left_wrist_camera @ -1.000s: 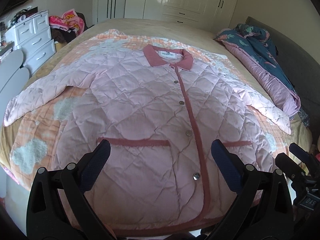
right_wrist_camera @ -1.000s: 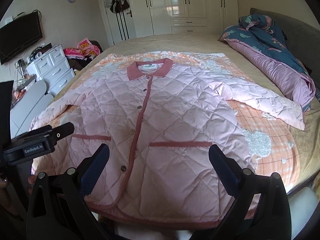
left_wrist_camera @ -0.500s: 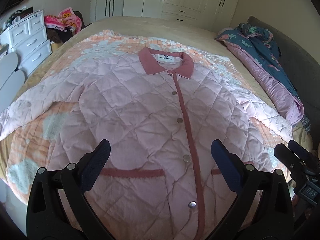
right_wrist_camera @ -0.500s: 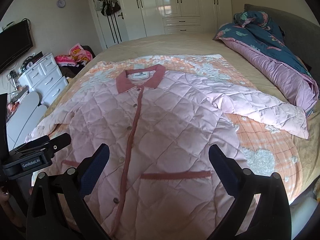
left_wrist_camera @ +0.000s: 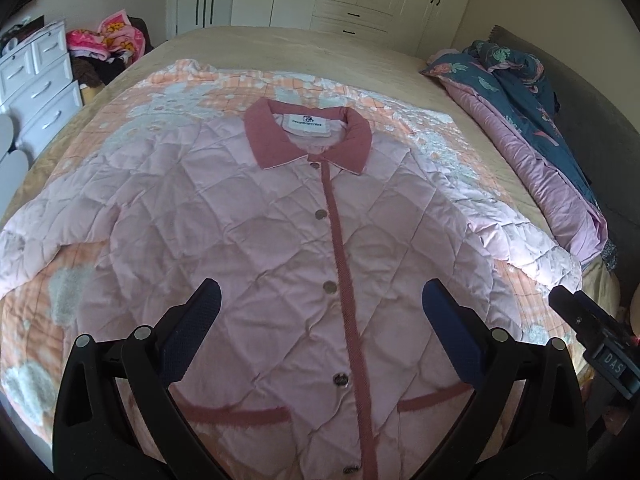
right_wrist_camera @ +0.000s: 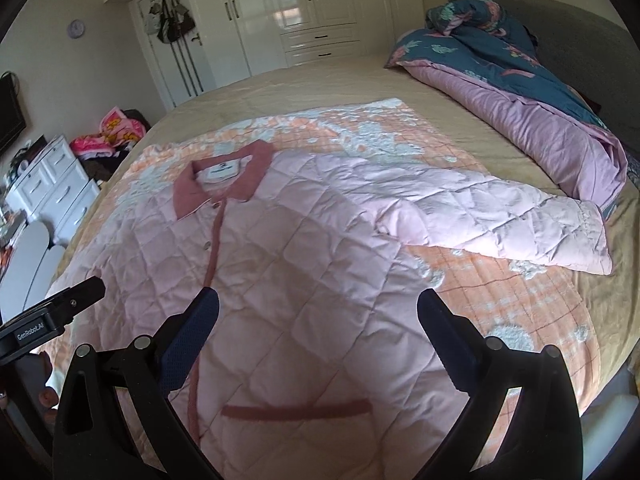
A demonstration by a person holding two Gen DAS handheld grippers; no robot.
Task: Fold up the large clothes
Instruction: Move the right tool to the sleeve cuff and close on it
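A pale pink quilted jacket [left_wrist_camera: 280, 232] with a dark pink collar [left_wrist_camera: 308, 136], button strip and pocket trims lies flat, front up and buttoned, on the bed; it also shows in the right wrist view [right_wrist_camera: 312, 264]. Its right sleeve [right_wrist_camera: 500, 220] stretches out toward the bed's right side. Its left sleeve [left_wrist_camera: 52, 236] lies out to the left. My left gripper [left_wrist_camera: 320, 300] is open and empty above the jacket's lower middle. My right gripper [right_wrist_camera: 318, 308] is open and empty above the jacket's right half.
An orange and white blanket [left_wrist_camera: 224, 88] lies under the jacket on the beige bed [right_wrist_camera: 320, 80]. A rolled purple and teal duvet [right_wrist_camera: 520, 92] lies along the right. White drawers [left_wrist_camera: 36, 92] stand at the left, wardrobes [right_wrist_camera: 304, 12] behind.
Both grippers have moved forward over the jacket toward the collar; the hem has dropped out of view. The right view has swung toward the right sleeve. Both stay open.
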